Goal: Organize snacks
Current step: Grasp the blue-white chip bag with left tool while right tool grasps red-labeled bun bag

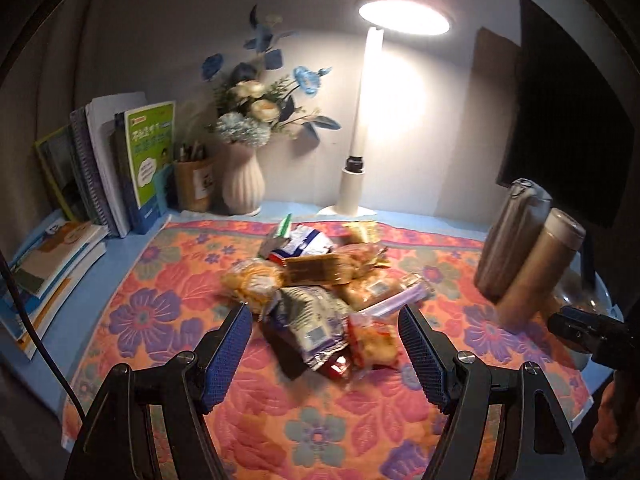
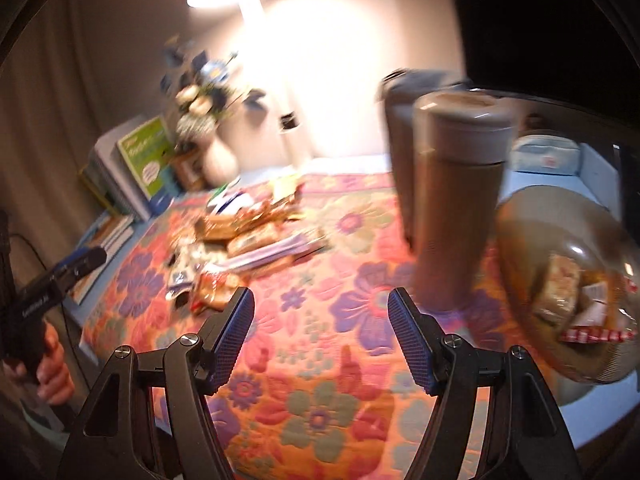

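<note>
A pile of wrapped snacks lies in the middle of a flowered mat. My left gripper is open, its blue pads either side of the pile's near end, holding nothing. In the right wrist view the pile is left of centre and blurred. My right gripper is open and empty above the mat. A clear glass bowl at the right holds several wrapped snacks. The right gripper's body also shows at the right edge of the left wrist view.
Two tall brown flasks stand at the mat's right, close to the bowl. A lamp, a flower vase, a pen cup and upright books line the back. Flat books lie at left.
</note>
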The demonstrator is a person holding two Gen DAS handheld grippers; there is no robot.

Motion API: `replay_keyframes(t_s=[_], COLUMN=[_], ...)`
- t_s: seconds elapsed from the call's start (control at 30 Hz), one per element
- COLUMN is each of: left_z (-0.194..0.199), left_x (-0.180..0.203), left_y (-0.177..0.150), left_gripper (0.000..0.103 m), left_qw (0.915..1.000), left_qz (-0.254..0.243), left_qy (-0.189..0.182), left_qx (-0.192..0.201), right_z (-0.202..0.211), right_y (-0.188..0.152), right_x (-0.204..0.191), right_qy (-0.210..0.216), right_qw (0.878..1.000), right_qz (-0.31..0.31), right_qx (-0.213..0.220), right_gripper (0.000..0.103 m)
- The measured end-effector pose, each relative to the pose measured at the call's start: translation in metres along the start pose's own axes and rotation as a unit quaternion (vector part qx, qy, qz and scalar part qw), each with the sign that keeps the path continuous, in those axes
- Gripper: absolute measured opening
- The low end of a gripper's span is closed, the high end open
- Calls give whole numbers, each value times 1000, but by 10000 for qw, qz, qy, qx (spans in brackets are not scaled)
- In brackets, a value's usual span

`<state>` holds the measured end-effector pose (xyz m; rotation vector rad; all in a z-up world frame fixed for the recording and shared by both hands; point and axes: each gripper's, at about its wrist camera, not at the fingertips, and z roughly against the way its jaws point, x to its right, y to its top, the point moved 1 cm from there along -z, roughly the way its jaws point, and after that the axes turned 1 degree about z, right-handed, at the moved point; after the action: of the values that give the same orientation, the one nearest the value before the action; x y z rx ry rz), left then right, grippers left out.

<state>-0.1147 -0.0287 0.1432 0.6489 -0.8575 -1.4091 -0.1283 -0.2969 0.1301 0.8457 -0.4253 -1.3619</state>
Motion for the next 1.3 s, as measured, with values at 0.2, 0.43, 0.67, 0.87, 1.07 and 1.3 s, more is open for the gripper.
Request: replay_keyframes(t_s=[0.2, 0.43, 0.67, 0.87, 1.07, 1.3], left_z=[-42, -94, -137, -159, -171, -172], left_x=[-40, -54, -48, -45, -42, -37], left_y=[-17, -23, -14, -14, -15, -16], left_gripper=[73, 73, 73, 73, 73, 71], left_qw=[9982, 9896, 9862, 9851, 9832, 9870], left_qz=[384, 894, 1076, 1130, 1234, 1102], left_qy=[-54, -563, -670, -691, -759, -575], left_qx=[-466, -973, -1066, -1098, -1110, -1022], right_z=[-51, -103, -142, -158, -173, -180], right_y=[-11, -13, -6, -1, 1, 0], right_x=[-39, -61, -56, -48, -49, -74], right_qy=[279, 926, 1403, 1709, 1907, 1635], right_qw=[9976, 9894, 9817, 9754, 9683, 9766], right_qz=[406, 462, -150, -557, -842, -492], right_qx=[-490, -1016, -1280, -1276, -1379, -1307], right_gripper=[69, 69, 69, 74, 78, 80])
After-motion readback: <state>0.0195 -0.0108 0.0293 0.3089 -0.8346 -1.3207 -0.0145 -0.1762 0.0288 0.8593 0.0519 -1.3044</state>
